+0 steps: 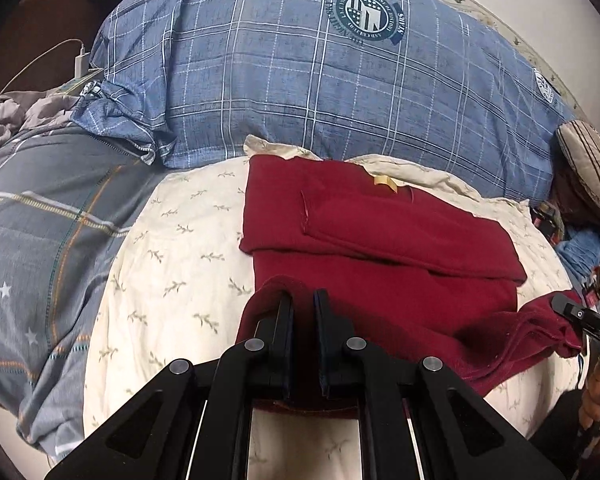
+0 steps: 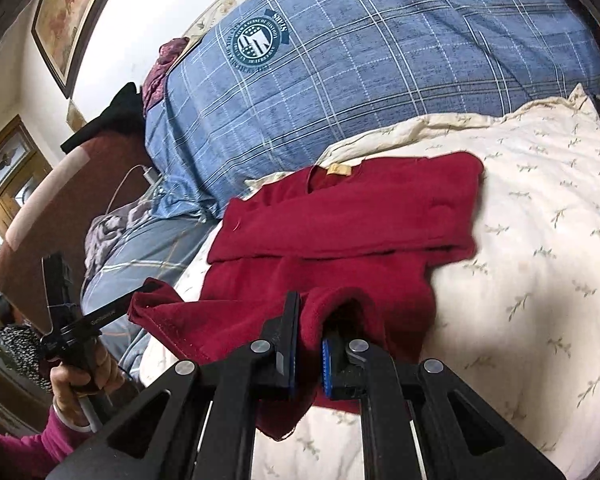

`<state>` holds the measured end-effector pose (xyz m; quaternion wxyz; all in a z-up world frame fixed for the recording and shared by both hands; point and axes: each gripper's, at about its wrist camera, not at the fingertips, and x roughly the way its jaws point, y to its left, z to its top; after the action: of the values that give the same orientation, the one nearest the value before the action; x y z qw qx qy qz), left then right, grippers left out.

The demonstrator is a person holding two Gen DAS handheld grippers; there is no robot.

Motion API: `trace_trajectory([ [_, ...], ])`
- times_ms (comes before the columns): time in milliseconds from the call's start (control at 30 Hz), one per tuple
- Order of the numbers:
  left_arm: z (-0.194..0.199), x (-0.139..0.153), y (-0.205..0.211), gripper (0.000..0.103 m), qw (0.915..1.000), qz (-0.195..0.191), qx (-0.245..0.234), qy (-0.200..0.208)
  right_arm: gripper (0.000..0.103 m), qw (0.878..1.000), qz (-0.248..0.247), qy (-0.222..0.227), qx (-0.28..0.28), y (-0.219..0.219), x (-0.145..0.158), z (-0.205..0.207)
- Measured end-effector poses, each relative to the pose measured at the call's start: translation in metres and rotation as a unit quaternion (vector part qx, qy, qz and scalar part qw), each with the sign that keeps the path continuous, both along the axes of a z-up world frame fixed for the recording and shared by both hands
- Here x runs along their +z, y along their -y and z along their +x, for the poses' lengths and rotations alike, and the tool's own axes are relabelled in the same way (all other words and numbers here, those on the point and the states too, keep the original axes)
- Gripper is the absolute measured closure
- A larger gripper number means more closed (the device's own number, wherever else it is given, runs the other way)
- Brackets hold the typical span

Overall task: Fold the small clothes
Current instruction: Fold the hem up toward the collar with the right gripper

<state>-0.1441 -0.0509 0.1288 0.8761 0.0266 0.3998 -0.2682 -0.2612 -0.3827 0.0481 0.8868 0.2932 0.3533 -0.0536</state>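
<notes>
Red top [image 1: 380, 240] on the bed [image 1: 172, 280], sleeves seemingly folded in. Left tool [image 1: 303, 300] and right tool [image 2: 310, 312] both pinch its hem; bottom fold left.

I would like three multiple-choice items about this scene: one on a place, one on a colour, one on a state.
1. The red garment lies on:
A. the cream leaf-print cover
B. a wooden floor
C. a chair

2. The big checked quilt behind it is:
A. green
B. blue
C. yellow

3. The left tongs and right tongs are:
A. open, empty
B. shut on the garment's near edge
C. out of view

A: cream cover shows all around the garment. B: blue with white lines. B: red cloth is pinched in both.
</notes>
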Motion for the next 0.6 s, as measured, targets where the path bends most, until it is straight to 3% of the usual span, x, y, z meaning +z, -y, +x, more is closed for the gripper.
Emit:
trace_trajectory([
  [600, 0.048, -0.003, 0.04, 0.095, 0.9998, 0.003, 0.015, 0.014, 0.095, 0.999, -0.031, 0.002, -0.012, 0.026, 0.01, 0.041],
])
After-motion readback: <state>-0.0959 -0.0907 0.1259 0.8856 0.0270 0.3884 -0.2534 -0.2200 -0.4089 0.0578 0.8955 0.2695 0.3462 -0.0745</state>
